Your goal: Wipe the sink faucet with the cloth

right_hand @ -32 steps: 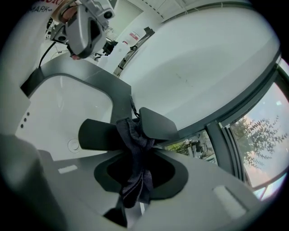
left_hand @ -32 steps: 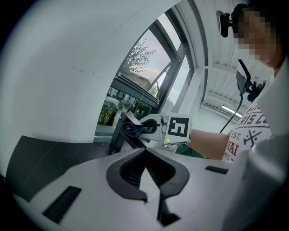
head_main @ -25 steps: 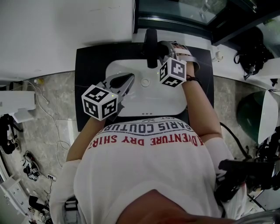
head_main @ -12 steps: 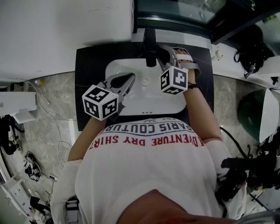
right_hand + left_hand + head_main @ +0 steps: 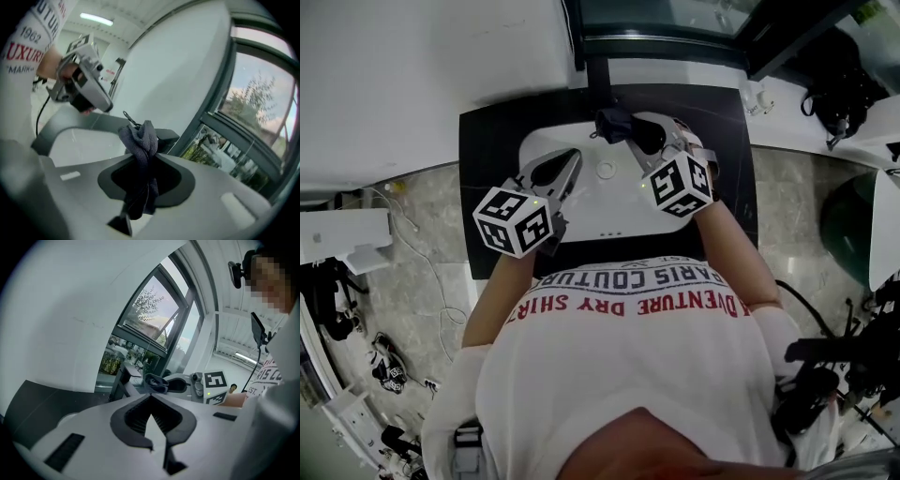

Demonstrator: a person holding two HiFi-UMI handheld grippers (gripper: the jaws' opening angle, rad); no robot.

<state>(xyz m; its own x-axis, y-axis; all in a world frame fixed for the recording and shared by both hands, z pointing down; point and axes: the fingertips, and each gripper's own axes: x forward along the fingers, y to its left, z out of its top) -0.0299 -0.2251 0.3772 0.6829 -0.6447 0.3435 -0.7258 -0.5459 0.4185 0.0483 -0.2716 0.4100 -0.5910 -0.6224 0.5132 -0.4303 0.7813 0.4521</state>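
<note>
The black faucet (image 5: 600,86) stands at the back of the white sink (image 5: 609,214). A dark grey cloth (image 5: 614,125) is bunched against the faucet's spout end, with my right gripper (image 5: 630,133) shut on it. In the right gripper view the cloth (image 5: 140,140) sticks up out of the jaws, and the faucet (image 5: 166,136) shows just behind it. My left gripper (image 5: 567,161) hangs over the basin's left part, shut and holding nothing. The left gripper view shows its tips (image 5: 151,401) together, with the faucet (image 5: 122,380) and cloth (image 5: 154,382) beyond.
The sink sits in a black counter (image 5: 487,141) against a white wall, with a dark-framed window (image 5: 675,28) behind the faucet. A drain (image 5: 606,170) lies in the basin's middle. Cables and gear lie on the stone floor (image 5: 412,244) to the left.
My right gripper has drawn back from beside the faucet body toward me, bringing the cloth to the spout end. The left gripper has stayed put.
</note>
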